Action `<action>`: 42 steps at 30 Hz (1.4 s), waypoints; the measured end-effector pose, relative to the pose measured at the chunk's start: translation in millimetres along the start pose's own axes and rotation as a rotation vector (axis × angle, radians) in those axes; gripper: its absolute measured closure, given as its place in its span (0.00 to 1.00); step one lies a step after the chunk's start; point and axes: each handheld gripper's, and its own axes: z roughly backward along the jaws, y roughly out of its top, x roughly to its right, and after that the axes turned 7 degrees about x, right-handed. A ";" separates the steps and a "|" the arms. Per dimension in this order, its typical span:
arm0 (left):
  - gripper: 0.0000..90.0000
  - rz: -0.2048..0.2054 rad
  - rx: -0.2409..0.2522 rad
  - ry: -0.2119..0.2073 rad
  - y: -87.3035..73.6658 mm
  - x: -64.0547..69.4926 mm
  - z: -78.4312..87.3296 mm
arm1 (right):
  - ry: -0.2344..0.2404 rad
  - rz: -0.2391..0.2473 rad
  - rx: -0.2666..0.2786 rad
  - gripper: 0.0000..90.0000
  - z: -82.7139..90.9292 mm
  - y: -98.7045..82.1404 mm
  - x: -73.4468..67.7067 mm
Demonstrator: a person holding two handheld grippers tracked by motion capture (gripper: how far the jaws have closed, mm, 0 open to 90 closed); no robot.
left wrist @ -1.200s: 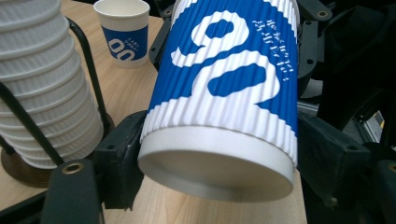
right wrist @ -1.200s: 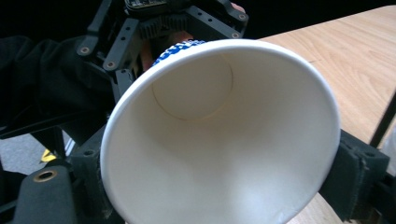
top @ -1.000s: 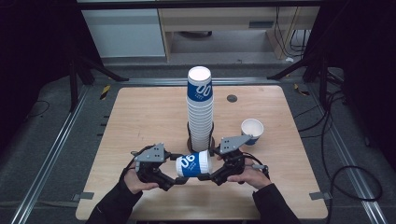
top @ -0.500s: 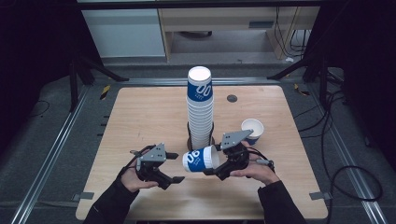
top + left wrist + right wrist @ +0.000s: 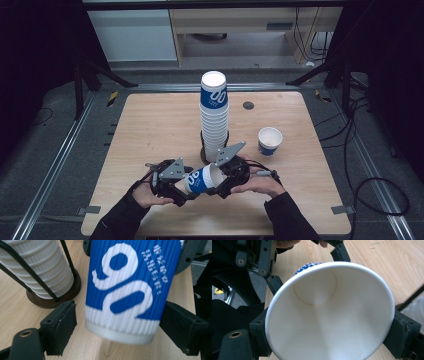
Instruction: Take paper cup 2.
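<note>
Gripping a blue paper cup (image 5: pixel 201 180) sideways at the wooden table's (image 5: pixel 150 125) 6 o'clock edge.
Pinching its rim with right gripper (image 5: pixel 227 181); spreading left gripper (image 5: pixel 176 186) around its base, untouching, below the cup stack (image 5: pixel 214 115).

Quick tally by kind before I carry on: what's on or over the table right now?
Cup stack in its rack: 1
Held cup: 1
Loose upright cup: 1
Hand-held gripper: 2, left, right
Dark disc: 1
Total: 6
</note>
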 end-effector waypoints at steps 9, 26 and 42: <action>0.24 -0.015 -0.010 -0.013 0.4 2.1 -1.1 | 0.011 0.014 -0.005 0.16 -6.9 5.6 -3.1; 0.30 -0.004 0.003 -0.010 -0.9 0.5 -0.2 | -0.006 0.037 0.037 0.10 -4.5 4.6 -2.5; 0.30 0.107 0.161 0.022 -8.6 -16.9 21.6 | -0.142 -0.016 0.204 0.08 36.5 -5.5 -0.4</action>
